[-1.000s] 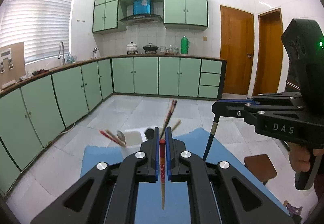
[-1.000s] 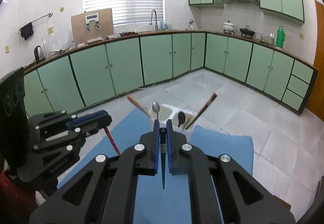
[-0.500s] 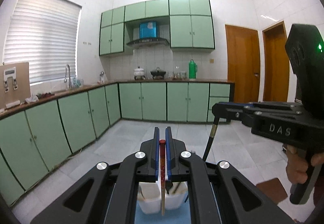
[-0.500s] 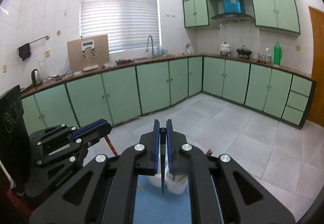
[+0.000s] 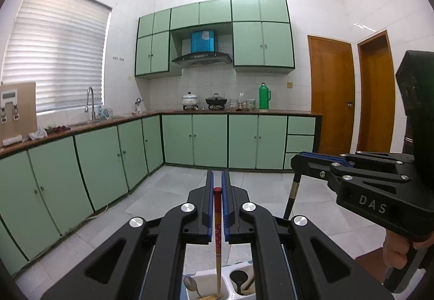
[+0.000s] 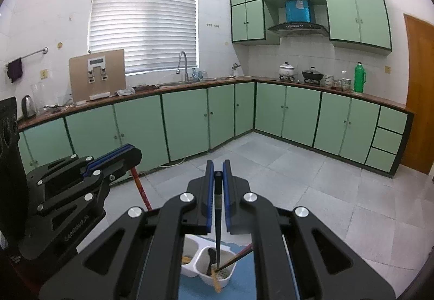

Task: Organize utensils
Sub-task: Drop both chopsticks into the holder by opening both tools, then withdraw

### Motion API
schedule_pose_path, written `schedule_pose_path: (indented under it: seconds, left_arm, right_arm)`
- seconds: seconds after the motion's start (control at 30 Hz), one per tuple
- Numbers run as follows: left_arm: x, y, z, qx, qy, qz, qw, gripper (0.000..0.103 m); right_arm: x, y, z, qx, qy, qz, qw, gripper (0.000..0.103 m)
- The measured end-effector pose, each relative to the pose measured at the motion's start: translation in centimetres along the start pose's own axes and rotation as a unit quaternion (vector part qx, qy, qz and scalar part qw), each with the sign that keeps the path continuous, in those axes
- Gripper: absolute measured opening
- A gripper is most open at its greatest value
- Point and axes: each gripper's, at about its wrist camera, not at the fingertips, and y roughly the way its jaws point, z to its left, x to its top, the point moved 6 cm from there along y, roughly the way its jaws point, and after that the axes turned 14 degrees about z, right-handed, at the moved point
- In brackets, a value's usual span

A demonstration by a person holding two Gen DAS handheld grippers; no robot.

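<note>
Red-topped and patterned, a wooden chopstick (image 5: 217,229) hangs clamped in the left gripper (image 5: 217,186), its pale tip inside the left compartment of the white plastic two-compartment utensil holder (image 5: 226,282); a metal spoon (image 5: 190,283) lies there too. The right gripper (image 6: 217,175) pinches a black tapered chopstick (image 6: 217,221), tip in the holder's right compartment; the holder stands on a blue mat (image 6: 241,285).

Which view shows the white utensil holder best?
The right wrist view: the white utensil holder shows both compartments, its rim and outer wall on the blue mat, between the tool's arms. The left wrist view catches only its top edge and compartment openings at the bottom of the picture, mostly hidden by the tool.
</note>
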Motion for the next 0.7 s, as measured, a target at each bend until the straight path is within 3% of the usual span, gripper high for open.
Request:
schedule_pose_path:
  seconds: [0.27, 0.5, 0.57, 0.6, 0.7]
  left_arm:
    - [-3.8, 5.9, 1.3, 0.004, -0.012, 0.055, 0.9984, 0.005]
    - [-7.2, 7.9, 1.9, 0.005, -0.02, 0.097, 0.9951, 0.008]
    - [-7.9, 7.6, 1.9, 0.003, -0.021, 0.101, 0.9946, 0.012]
    - [-8.1, 7.4, 2.0, 0.004, -0.021, 0.101, 0.9947, 0.018]
    - [-8.6, 6.2, 2.1, 0.011, -0.022, 0.094, 0.9953, 0.029]
  right_arm:
    - [-2.9, 4.7, -0.8, -0.002, 0.016, 0.042, 0.999, 0.006]
    - [-5.7, 7.0, -0.5, 0.006, 0.023, 0.079, 0.997, 0.008]
    - [-6.5, 6.8, -0.7, 0.004, 0.033, 0.079, 0.996, 0.024]
    - [-6.7, 6.5, -0.8, 0.002, 0.039, 0.076, 0.996, 0.038]
    - [-7.1, 5.0, -1.0, -0.006, 0.044, 0.06, 0.997, 0.046]
